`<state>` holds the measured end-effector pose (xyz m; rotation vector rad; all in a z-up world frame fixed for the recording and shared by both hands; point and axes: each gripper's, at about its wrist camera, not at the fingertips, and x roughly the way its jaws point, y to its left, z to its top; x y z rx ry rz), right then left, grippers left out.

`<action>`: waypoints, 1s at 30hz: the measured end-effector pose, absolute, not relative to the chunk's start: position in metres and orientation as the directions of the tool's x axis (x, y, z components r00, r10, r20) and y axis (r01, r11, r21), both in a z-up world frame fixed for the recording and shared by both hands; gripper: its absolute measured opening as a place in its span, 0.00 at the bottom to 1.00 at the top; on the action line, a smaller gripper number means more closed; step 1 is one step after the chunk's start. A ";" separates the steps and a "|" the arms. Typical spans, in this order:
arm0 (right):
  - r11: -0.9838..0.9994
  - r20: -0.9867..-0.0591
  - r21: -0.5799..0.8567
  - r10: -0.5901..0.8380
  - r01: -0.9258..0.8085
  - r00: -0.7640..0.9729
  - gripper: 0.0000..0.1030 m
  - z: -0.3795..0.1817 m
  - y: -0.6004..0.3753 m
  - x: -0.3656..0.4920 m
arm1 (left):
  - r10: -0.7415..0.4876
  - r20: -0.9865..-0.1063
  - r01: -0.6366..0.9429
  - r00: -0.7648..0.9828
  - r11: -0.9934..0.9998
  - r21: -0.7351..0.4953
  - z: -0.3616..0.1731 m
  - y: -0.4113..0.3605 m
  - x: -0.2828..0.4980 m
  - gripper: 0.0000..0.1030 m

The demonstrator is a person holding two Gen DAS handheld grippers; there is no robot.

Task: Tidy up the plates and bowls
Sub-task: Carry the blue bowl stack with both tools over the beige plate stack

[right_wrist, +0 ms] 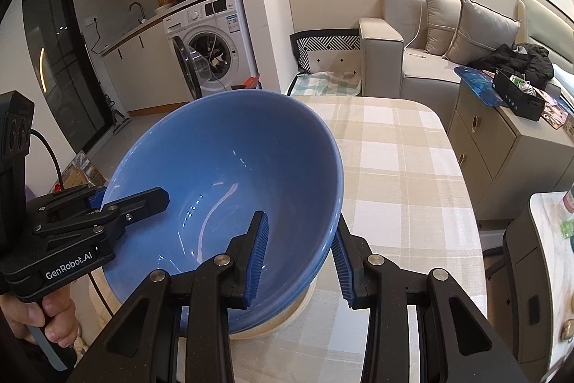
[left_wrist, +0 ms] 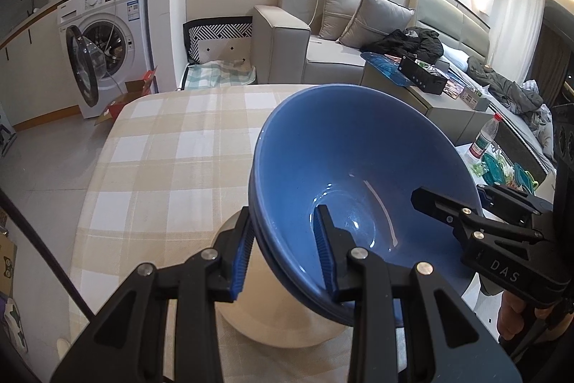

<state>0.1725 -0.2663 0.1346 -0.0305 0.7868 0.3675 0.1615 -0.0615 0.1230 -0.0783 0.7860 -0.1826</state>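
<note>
A large blue bowl [left_wrist: 358, 160] sits nested on a second blue bowl whose rim [left_wrist: 287, 279] shows just below it. Both rest on a cream plate [left_wrist: 272, 318] on the checked tablecloth [left_wrist: 172, 146]. My left gripper [left_wrist: 283, 250] straddles the bowls' left rim, one finger inside and one outside, jaws a little apart around the wall. My right gripper [right_wrist: 299, 257] straddles the opposite rim of the blue bowl [right_wrist: 229, 167] the same way. Each gripper also shows in the other's view, the right one [left_wrist: 462, 203] and the left one [right_wrist: 118, 200].
The table's far half is bare cloth [right_wrist: 394, 160]. A beige cabinet [right_wrist: 502, 146] with a black box stands right of the table, a sofa [left_wrist: 323, 45] behind. A washing machine [left_wrist: 104, 42] with open door stands far left. A water bottle [left_wrist: 484, 135] sits on a side table.
</note>
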 end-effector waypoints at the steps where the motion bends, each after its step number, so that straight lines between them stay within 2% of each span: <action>1: 0.935 -0.697 0.108 0.314 -0.338 0.645 0.34 0.134 -0.264 0.171 | -0.189 -0.695 0.130 0.694 0.982 -0.137 0.123 -0.060 0.159 0.31; 30: 0.914 -0.743 0.122 0.342 -0.386 0.576 0.34 0.098 -0.239 0.187 | -0.147 -0.732 0.060 0.665 0.988 -0.144 0.092 -0.033 0.148 0.31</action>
